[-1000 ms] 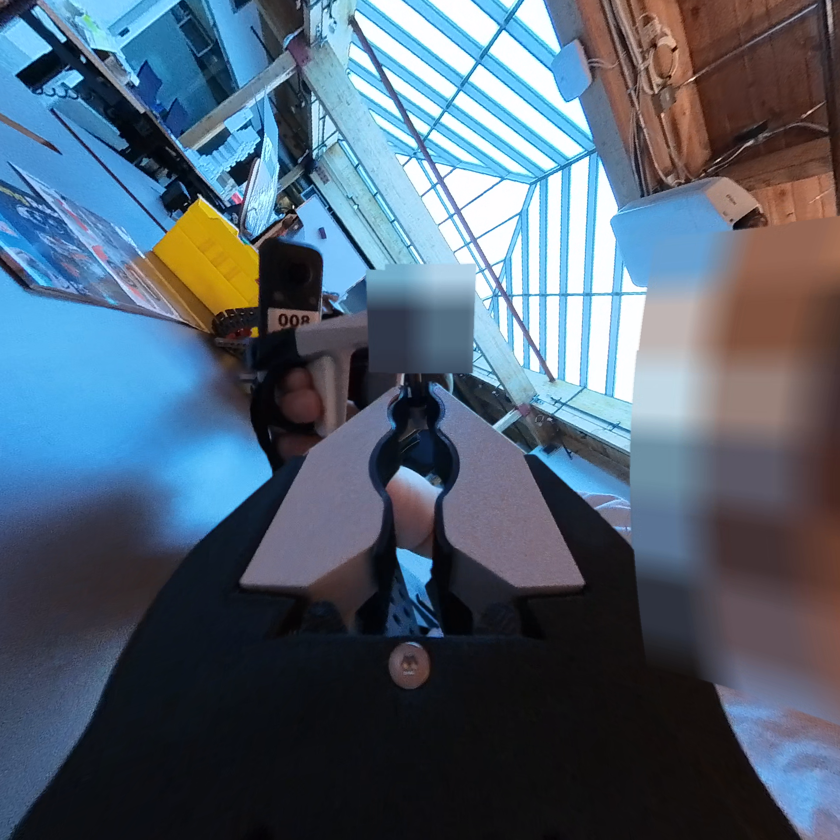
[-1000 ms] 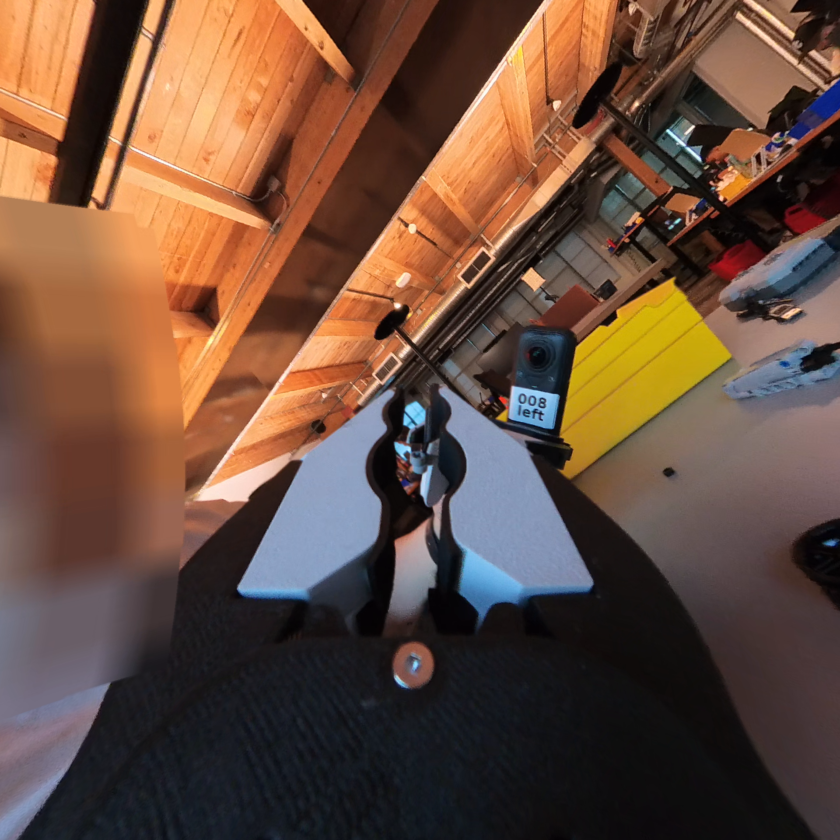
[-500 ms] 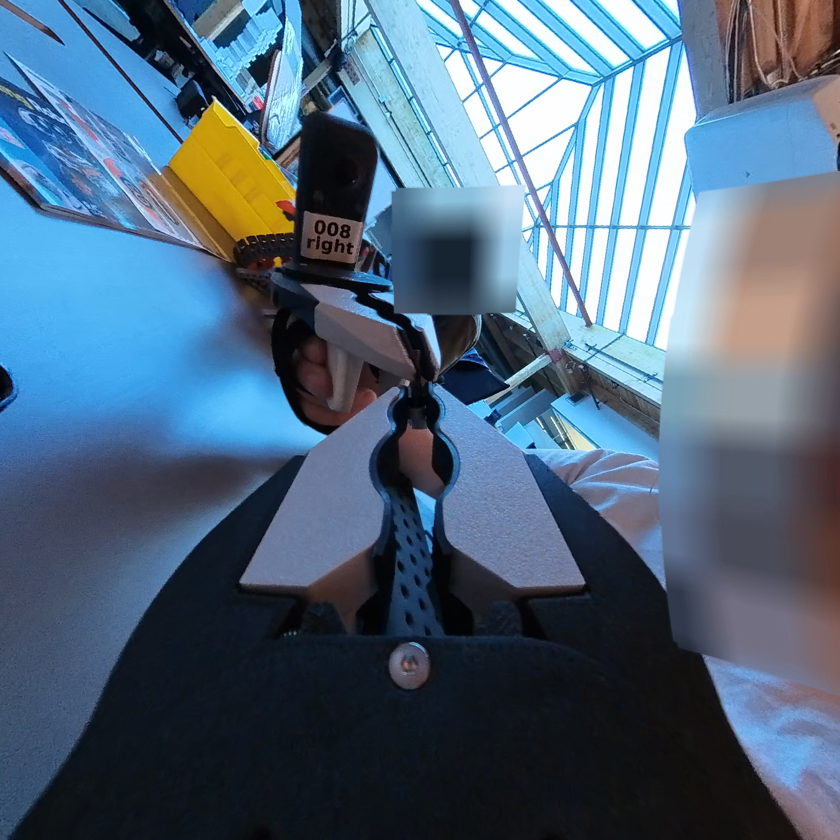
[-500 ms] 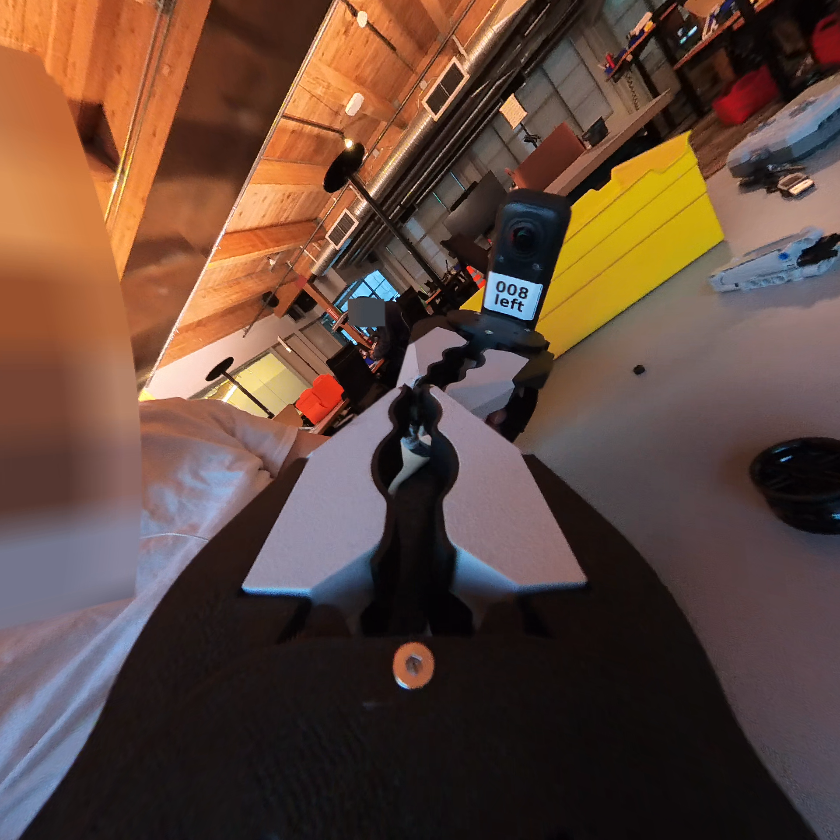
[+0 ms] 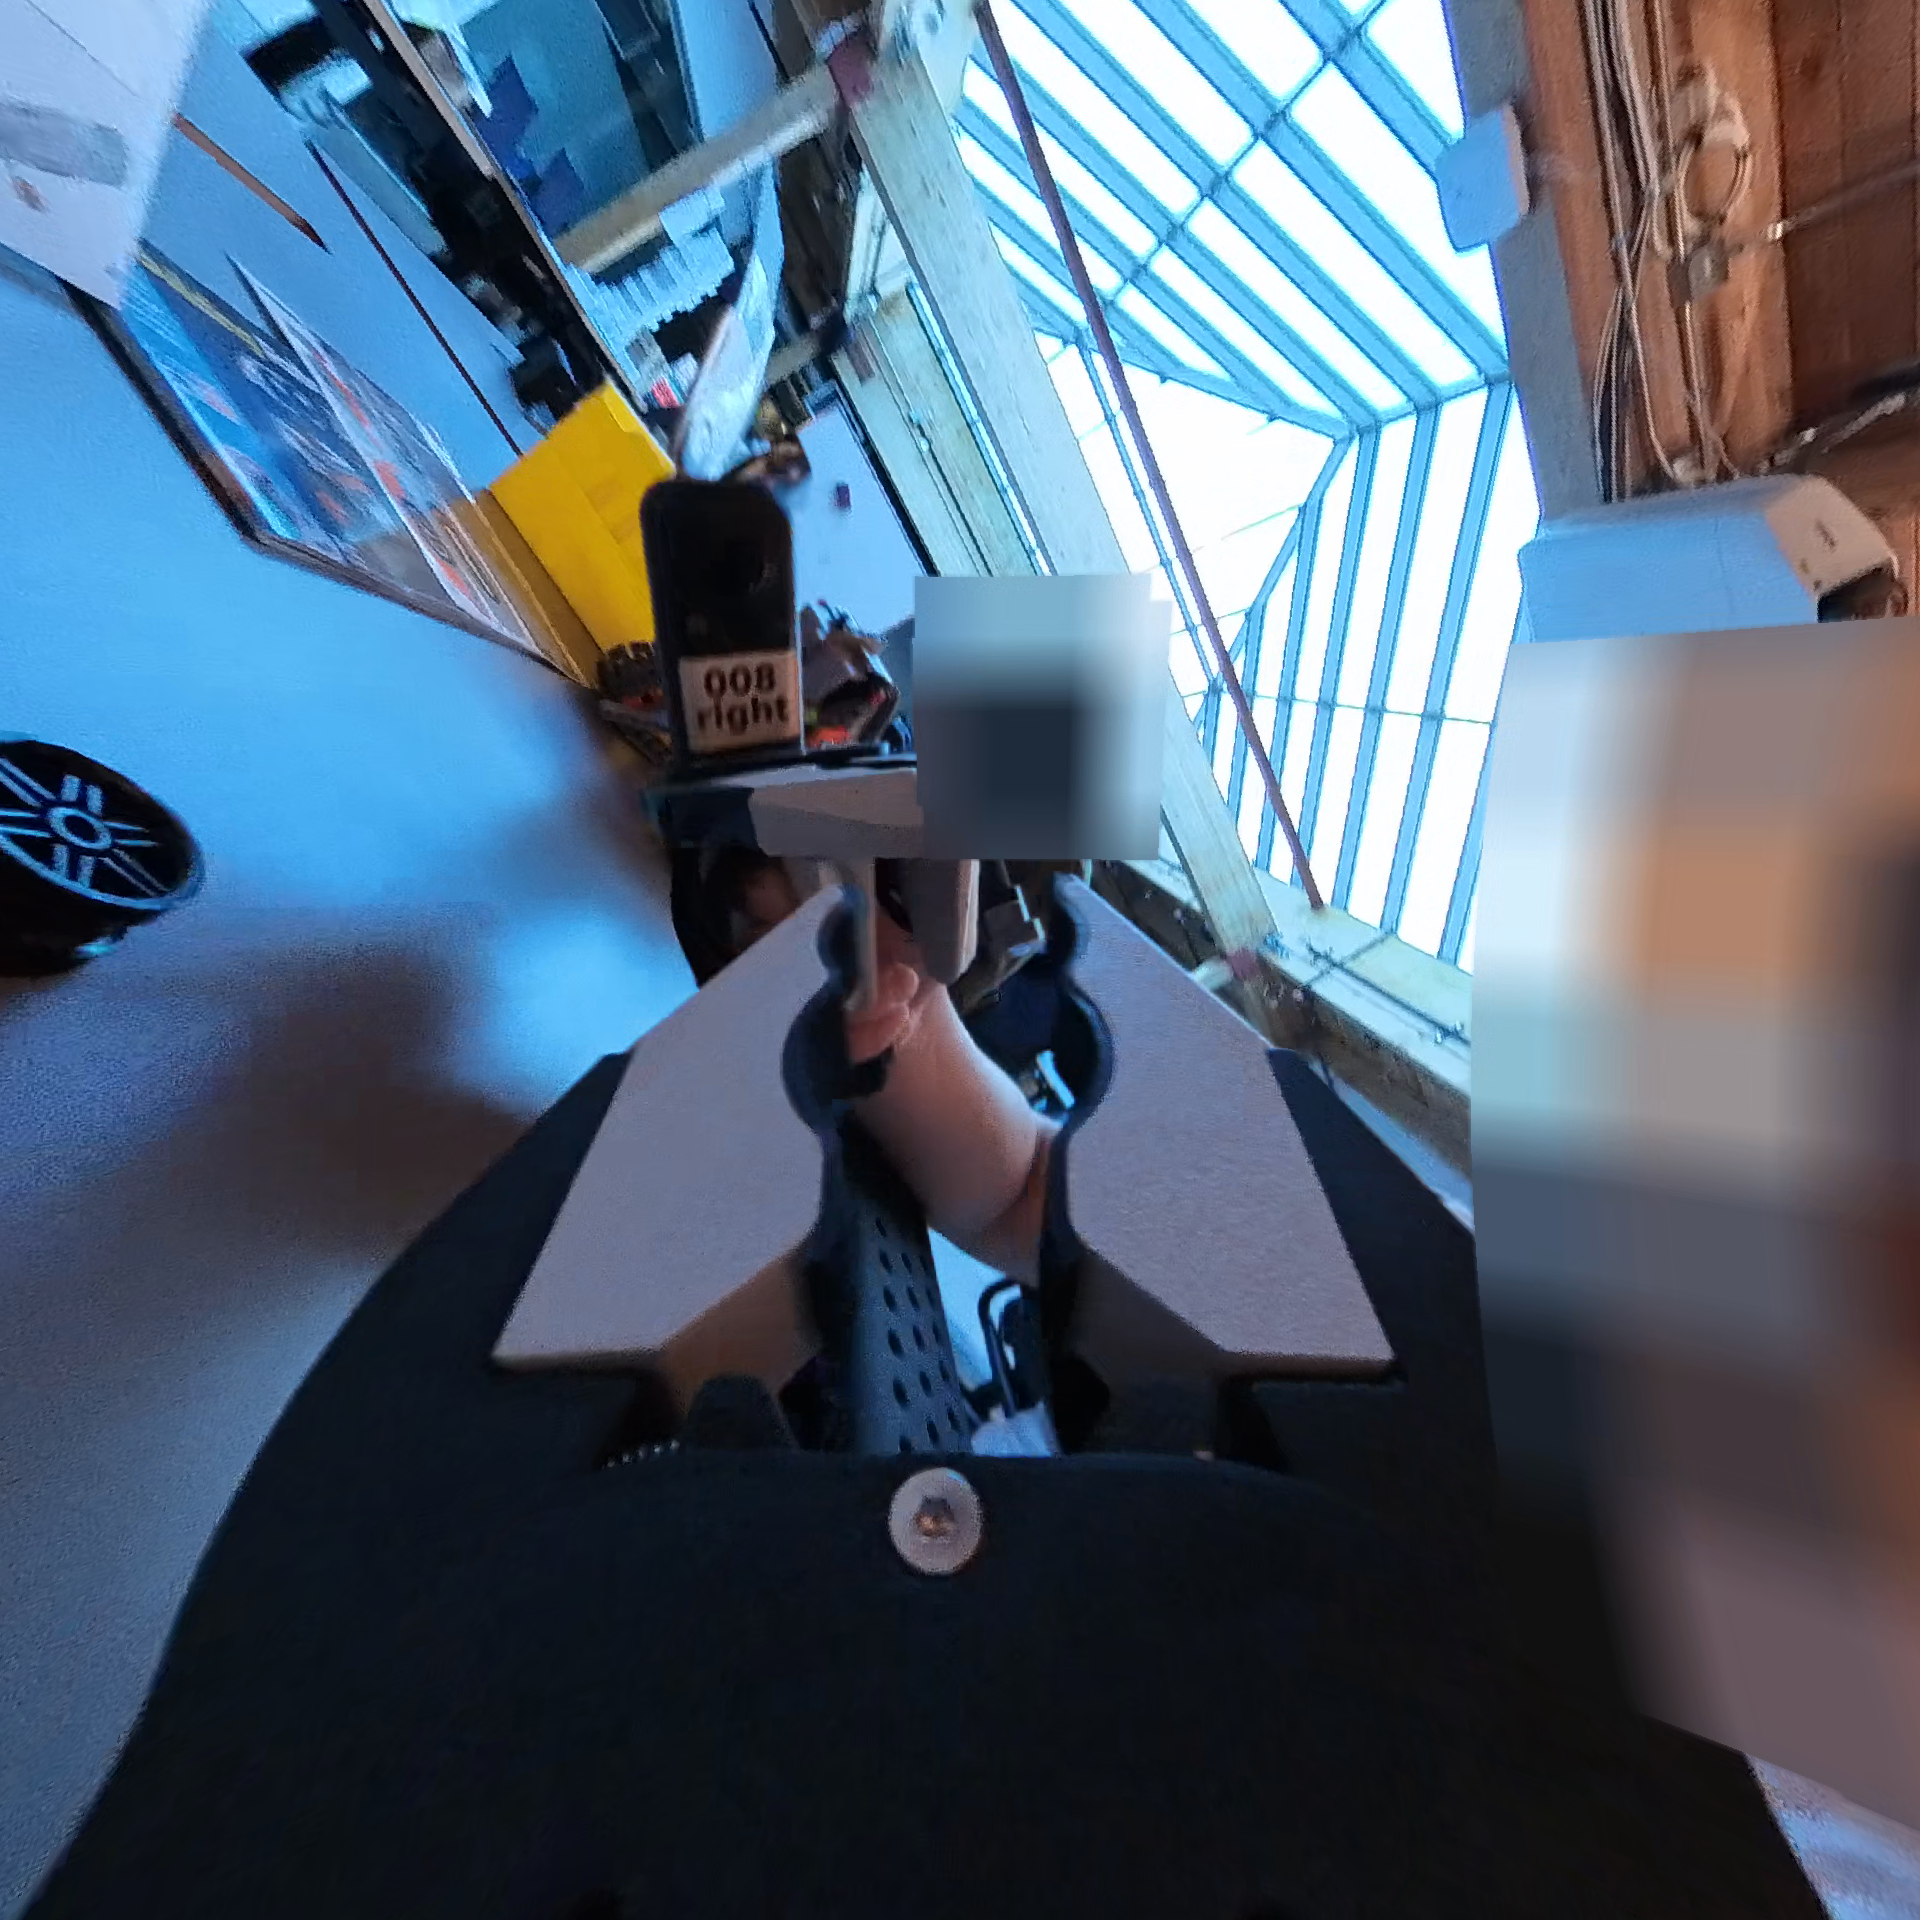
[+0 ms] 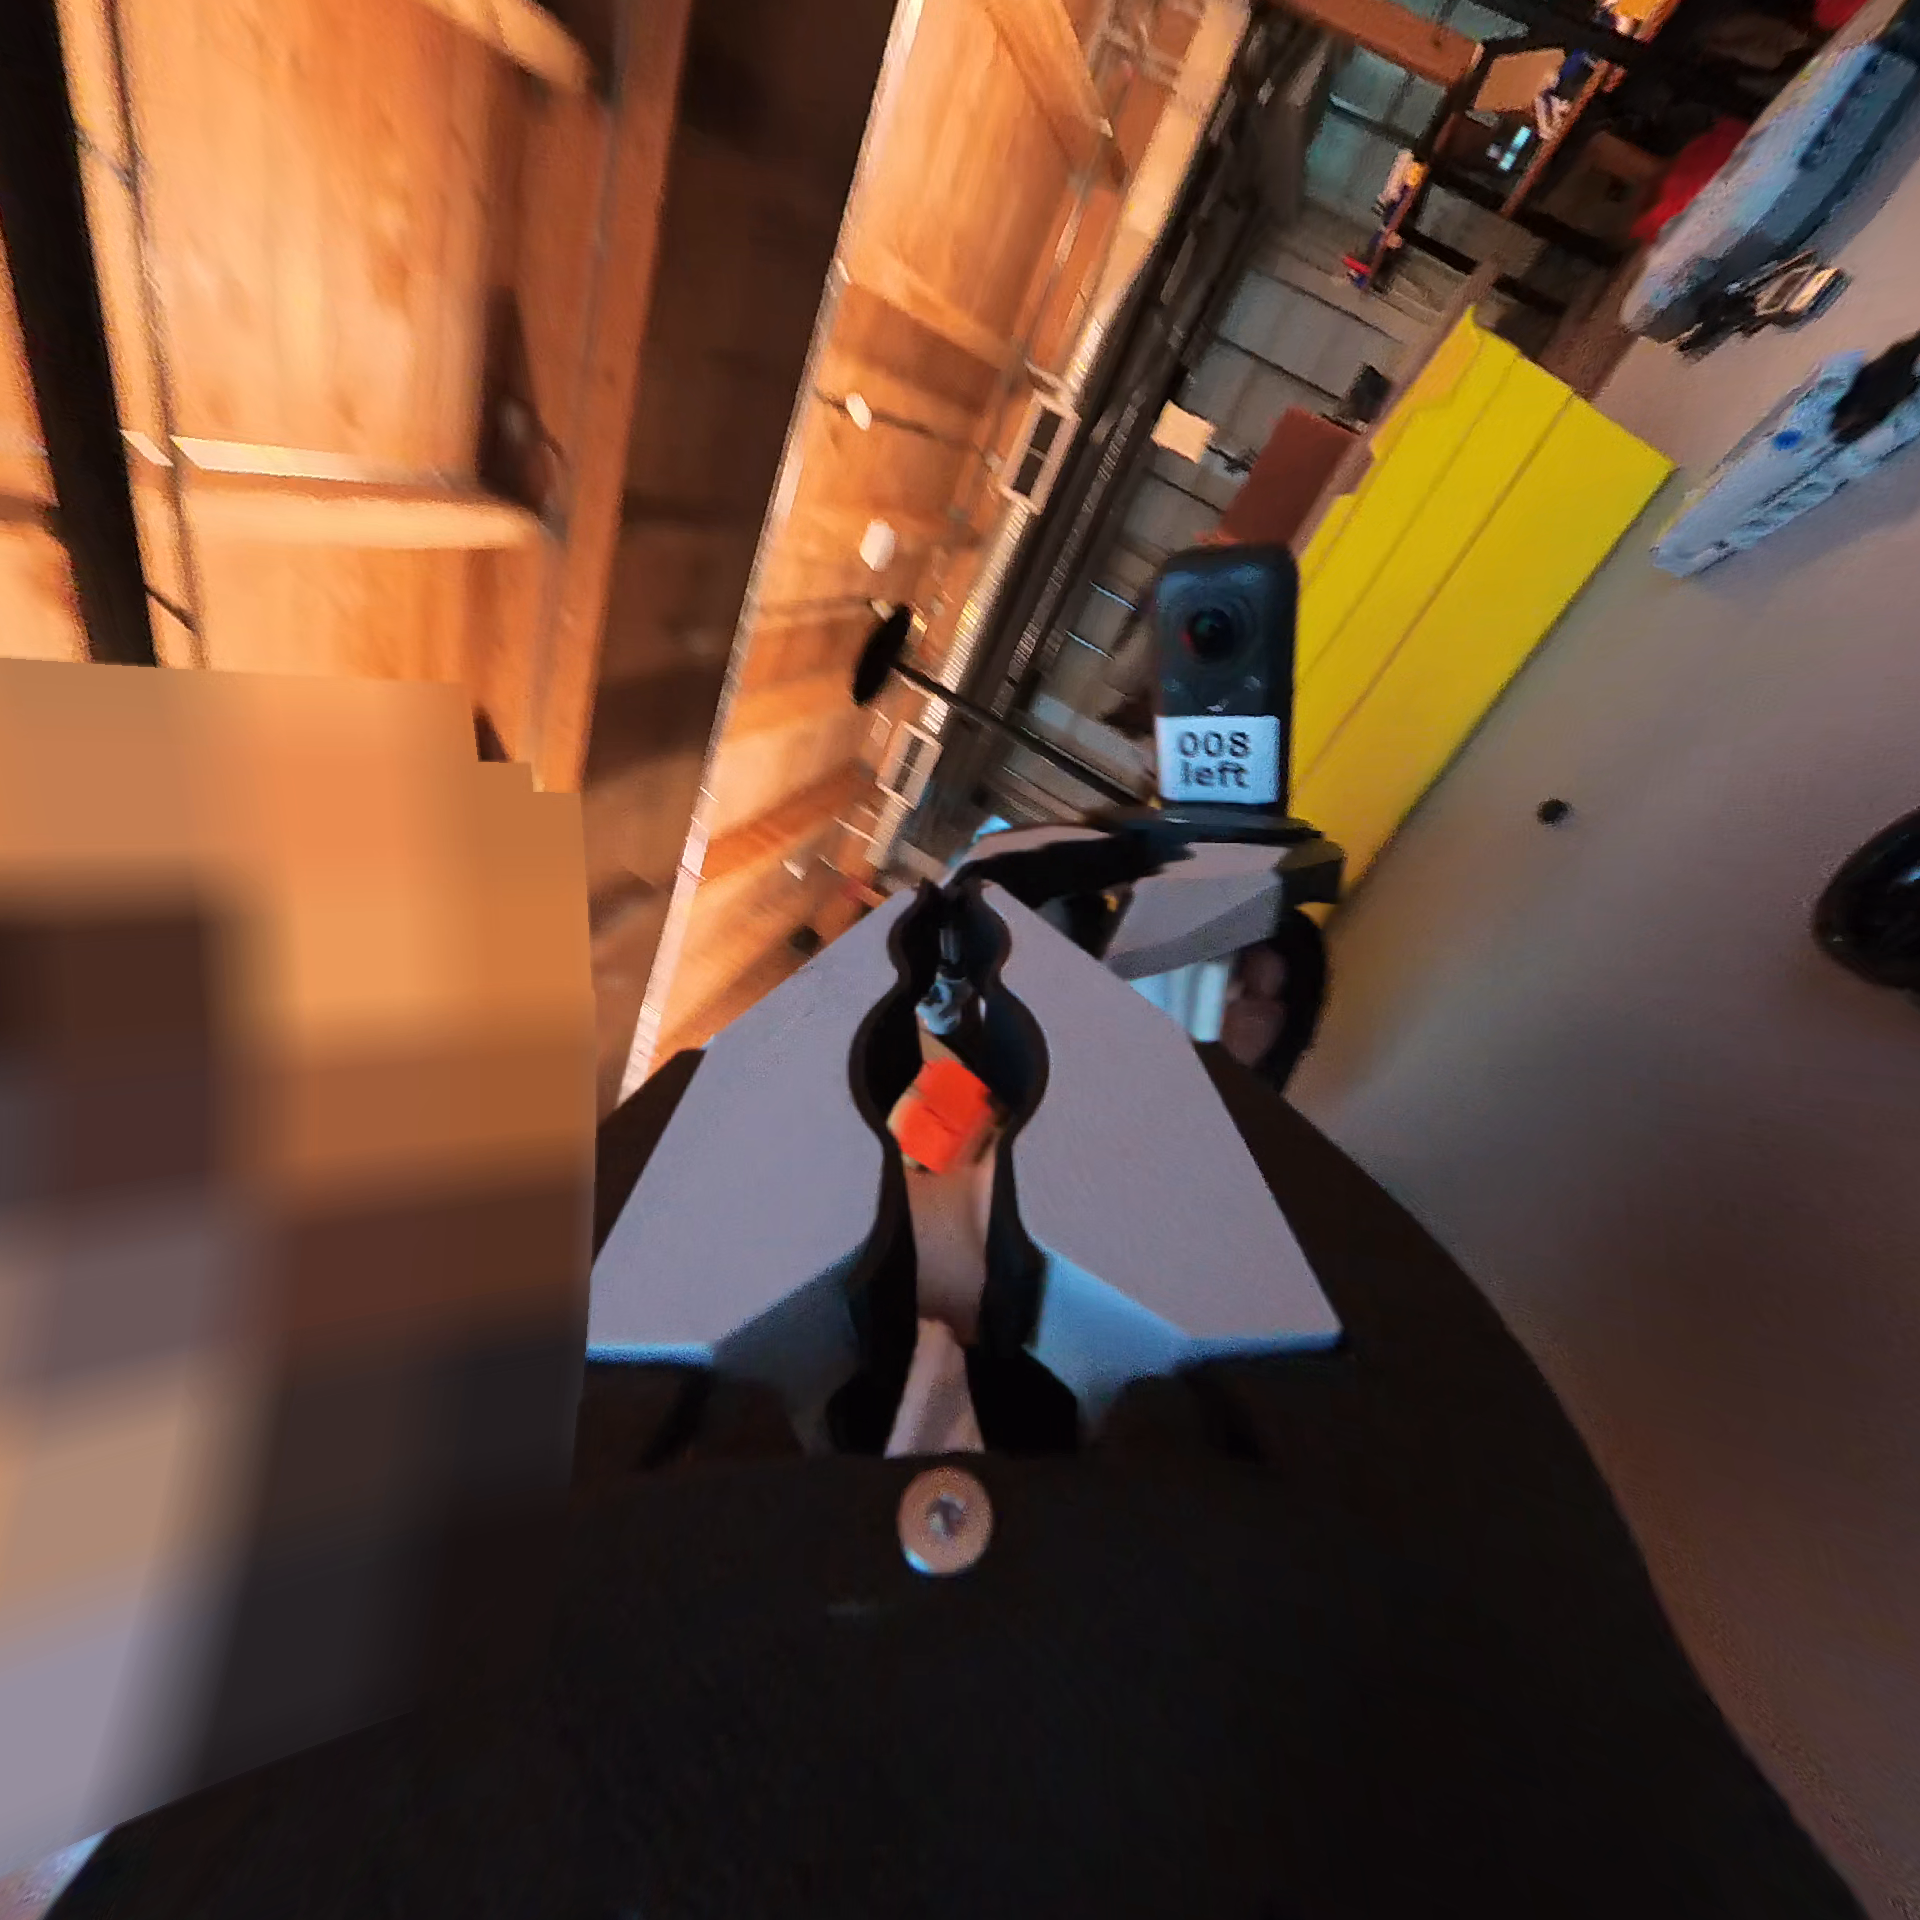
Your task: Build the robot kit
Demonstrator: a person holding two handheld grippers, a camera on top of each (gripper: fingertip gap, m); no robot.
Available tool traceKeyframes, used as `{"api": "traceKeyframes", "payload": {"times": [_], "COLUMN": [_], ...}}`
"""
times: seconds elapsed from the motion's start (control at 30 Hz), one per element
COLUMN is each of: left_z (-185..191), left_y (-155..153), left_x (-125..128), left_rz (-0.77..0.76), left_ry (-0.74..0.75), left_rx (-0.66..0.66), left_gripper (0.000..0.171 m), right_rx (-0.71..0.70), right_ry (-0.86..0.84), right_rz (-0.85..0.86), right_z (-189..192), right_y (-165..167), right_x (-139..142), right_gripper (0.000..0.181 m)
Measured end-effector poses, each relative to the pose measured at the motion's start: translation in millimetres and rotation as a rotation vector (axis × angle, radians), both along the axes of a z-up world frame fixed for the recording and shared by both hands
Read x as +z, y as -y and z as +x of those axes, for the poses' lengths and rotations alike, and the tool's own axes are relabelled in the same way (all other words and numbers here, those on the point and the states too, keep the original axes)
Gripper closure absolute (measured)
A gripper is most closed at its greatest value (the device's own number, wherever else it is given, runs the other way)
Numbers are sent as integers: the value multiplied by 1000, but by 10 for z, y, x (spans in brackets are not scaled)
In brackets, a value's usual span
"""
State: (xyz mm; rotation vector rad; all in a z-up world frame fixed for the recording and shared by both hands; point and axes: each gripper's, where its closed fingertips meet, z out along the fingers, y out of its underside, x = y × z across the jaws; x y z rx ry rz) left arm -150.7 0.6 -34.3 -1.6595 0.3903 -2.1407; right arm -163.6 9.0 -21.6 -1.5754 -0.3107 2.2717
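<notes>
Holds left tool spread open, empty, mid-frame. Shuts right tool at tips by small grey plastic piece; gripped or not, cannot tell. Likely light, stiff; pinch mid-body.

My left gripper has matt grey fingers and a shiny metal screw; at one o'clock, rough wooden beams frame glass.

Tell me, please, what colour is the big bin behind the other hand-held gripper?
The bin is bright yellow, clearest in the right wrist view.
</notes>
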Motion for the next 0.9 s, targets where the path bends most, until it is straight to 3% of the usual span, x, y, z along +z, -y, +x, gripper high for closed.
{"api": "traceKeyframes", "payload": {"times": [0.17, 0.5, 0.63, 0.9], "left_z": [-79, -39, -44, -200], "left_y": [-88, -30, -151, -274], "left_x": [74, 118, -9, -18], "left_rz": [-4, 17, 46, 127], "left_ry": [45, 57, -52, -135], "left_rx": [56, 61, 181, 318], "left_gripper": [134, 136, 125, 140], "right_rx": [-1, -44, -143, -316], "right_ry": [-128, -112, -63, 228], "right_rz": [-120, -105, -26, 270], "right_z": [75, 79, 141, 143], "right_y": [-44, -86, -177, -243], "right_x": [105, 88, 91, -10], "right_gripper": [179, 179, 178, 179]}}
